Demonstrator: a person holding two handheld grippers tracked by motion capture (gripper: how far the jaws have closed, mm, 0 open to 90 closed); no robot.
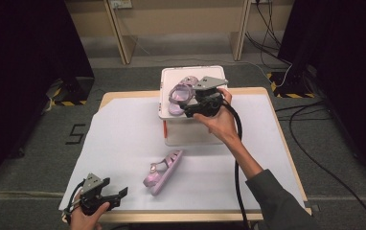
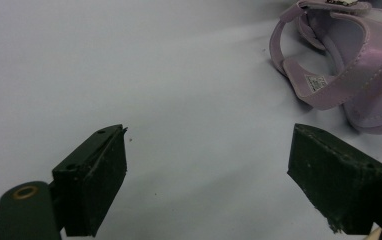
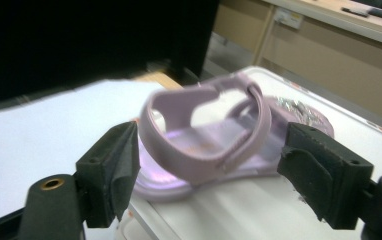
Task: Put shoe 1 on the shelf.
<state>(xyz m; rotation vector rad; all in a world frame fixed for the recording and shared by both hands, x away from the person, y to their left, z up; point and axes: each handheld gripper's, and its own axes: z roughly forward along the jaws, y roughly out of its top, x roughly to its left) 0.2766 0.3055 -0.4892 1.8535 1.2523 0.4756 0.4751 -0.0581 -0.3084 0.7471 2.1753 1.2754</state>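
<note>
On top of the white plastic box (image 1: 190,122), one lilac strappy sandal (image 1: 180,93) is lying w/ right gripper (image 1: 193,106) jaws apart around it, 2nd lilac sandal (image 1: 163,171) is waiting on table by left gripper (image 1: 119,195), jaws apart & empty.

Floor marking: a dark figure "5" (image 1: 75,133) is seen on the grey floor, just off the table's left edge.
Sandal label: a small white label (image 2: 315,83) is seen on the inner strap of the lilac sandal (image 2: 349,65) in the left gripper view; its print is too small to be read.
Sandal buckle: a dark plate (image 2: 340,3) is cut off at the frame's top edge; no letters can be made out.
</note>
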